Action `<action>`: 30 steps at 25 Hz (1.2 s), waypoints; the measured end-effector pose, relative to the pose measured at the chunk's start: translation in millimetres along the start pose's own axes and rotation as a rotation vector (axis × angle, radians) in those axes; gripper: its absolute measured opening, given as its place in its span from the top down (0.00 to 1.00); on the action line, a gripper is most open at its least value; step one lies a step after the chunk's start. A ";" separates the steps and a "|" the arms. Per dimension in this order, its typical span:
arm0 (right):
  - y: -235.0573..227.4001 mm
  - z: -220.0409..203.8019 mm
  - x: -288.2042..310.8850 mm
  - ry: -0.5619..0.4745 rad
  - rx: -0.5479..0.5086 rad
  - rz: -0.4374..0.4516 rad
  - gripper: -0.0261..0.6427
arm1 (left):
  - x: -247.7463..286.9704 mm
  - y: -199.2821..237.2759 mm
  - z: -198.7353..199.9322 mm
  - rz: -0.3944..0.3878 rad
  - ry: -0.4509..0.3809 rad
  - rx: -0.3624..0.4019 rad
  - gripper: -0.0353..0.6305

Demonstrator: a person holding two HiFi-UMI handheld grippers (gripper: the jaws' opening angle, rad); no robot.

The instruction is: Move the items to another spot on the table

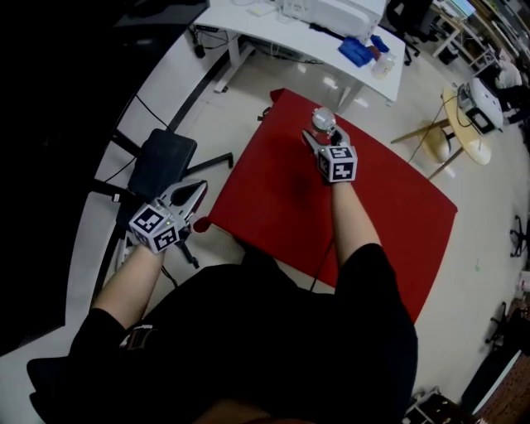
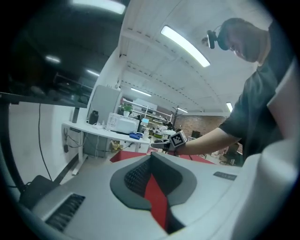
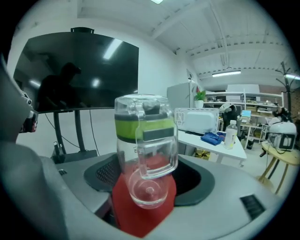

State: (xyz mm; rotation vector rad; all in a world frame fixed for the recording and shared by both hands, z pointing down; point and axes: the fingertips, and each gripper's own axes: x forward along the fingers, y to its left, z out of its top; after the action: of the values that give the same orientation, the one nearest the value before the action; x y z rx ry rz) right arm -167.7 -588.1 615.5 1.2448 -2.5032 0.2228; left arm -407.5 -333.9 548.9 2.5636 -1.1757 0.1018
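Observation:
A clear plastic jar [image 1: 323,120] with a green band and a clear lid stands out over the far part of the red table [image 1: 273,199]. My right gripper [image 1: 325,132] is shut on it. In the right gripper view the jar [image 3: 145,140] fills the space between the jaws of the right gripper [image 3: 147,176] and tilts its round bottom toward the camera. My left gripper [image 1: 197,192] hangs off the table's left corner, its jaws drawn together on nothing. From the left gripper [image 2: 151,161] view I see the right gripper's marker cube [image 2: 177,139] over the table [image 2: 123,157].
A black chair [image 1: 161,161] stands just left of the table, under my left gripper. Beyond the table is a white desk [image 1: 306,33] with a white appliance [image 1: 331,12] and a blue cloth [image 1: 358,51]. A round wooden table [image 1: 464,124] stands at the right. A dark screen [image 3: 75,70] is on the wall.

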 end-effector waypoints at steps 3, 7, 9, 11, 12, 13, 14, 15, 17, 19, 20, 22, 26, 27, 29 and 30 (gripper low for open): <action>1.6 7.9 54.8 0.013 0.016 0.005 0.44 | -10.1 28.1 11.3 0.054 -0.023 -0.017 0.96; -2.0 3.3 110.6 0.055 0.011 -0.021 0.44 | -21.0 48.5 6.8 0.094 -0.023 -0.077 0.96; -4.4 -3.1 136.4 0.078 0.007 -0.024 0.44 | -25.4 50.3 0.5 0.097 -0.007 -0.082 0.96; -13.5 -12.6 153.6 0.098 0.019 -0.046 0.44 | -28.8 46.9 -6.3 0.088 0.004 -0.079 0.96; -17.9 -15.8 160.2 0.101 0.027 -0.063 0.44 | -31.6 46.1 -9.1 0.086 0.008 -0.079 0.96; -20.4 -18.4 166.5 0.102 0.036 -0.076 0.44 | -35.0 46.3 -11.1 0.090 0.011 -0.082 0.96; -21.2 -20.8 172.8 0.103 0.042 -0.083 0.44 | -38.4 47.1 -12.7 0.097 0.013 -0.086 0.96; -22.2 -22.3 179.1 0.102 0.044 -0.088 0.44 | -40.8 47.8 -14.6 0.103 0.013 -0.090 0.96; -26.8 -17.0 189.3 0.074 0.044 -0.098 0.44 | -43.0 47.5 -19.8 0.110 0.010 -0.096 0.96; -31.9 -14.6 197.5 0.047 0.060 -0.102 0.44 | -45.5 44.6 -24.7 0.114 0.008 -0.102 0.96; -33.4 -17.7 200.2 0.043 0.074 -0.104 0.44 | -47.9 42.8 -26.5 0.118 0.008 -0.107 0.96; -34.6 -25.1 203.0 0.042 0.091 -0.107 0.44 | -51.8 41.6 -29.2 0.127 0.010 -0.114 0.96; -28.7 -19.5 209.6 0.029 0.073 -0.070 0.43 | -47.5 46.9 -32.2 0.144 0.025 -0.098 0.96; -28.3 -21.0 207.0 0.044 0.073 -0.065 0.43 | -44.8 46.9 -31.8 0.143 0.021 -0.099 0.96; -30.7 -28.9 198.7 0.075 0.082 -0.073 0.43 | -39.7 45.8 -28.8 0.134 0.009 -0.102 0.96; -31.3 -33.5 193.9 0.083 0.083 -0.077 0.42 | -37.6 44.4 -26.3 0.128 0.004 -0.100 0.96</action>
State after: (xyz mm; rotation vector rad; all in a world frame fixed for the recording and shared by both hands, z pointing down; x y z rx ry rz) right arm -243.9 -741.7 716.9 1.3338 -2.3921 0.3556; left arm -463.8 -325.5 577.8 2.4005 -1.3098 0.0751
